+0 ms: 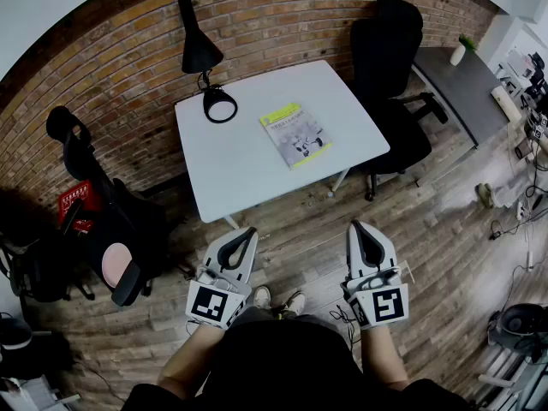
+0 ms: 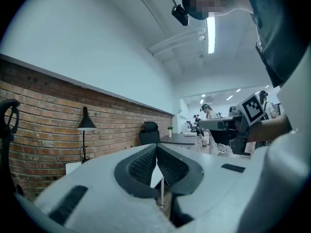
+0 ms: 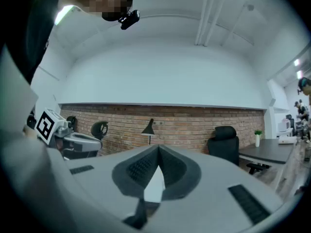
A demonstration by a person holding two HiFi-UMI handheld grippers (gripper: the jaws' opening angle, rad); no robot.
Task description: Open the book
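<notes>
Book (image 1: pixel 296 135) is seen closed, cover up, flat on the white table (image 1: pixel 224 171), on the right half of the top and clear of the black lamp (image 1: pixel 205 62) at the far left corner.

Long axis of the book is set on a diagonal in the head view. The yellow-banded end lies farther off and to the left, the other end nearer and to the right. Which long edge is the spine cannot be told at this size.

Both tools are held low in front of the person, short of the table's near edge and well apart from the book.

- Left gripper (image 1: pixel 247 232): fingers pressed together at the tips, nothing between them.
- Right gripper (image 1: pixel 357 227): fingers likewise brought together, nothing held.

The book lies ahead of both and between their two lines. Its near-right corner is judged slightly closer to the right gripper. The book is not made out in either gripper view.

Judgement: task not begun. A forward reach over the near edge is called for first, and the fingers must be parted before the cover can be caught.
</notes>
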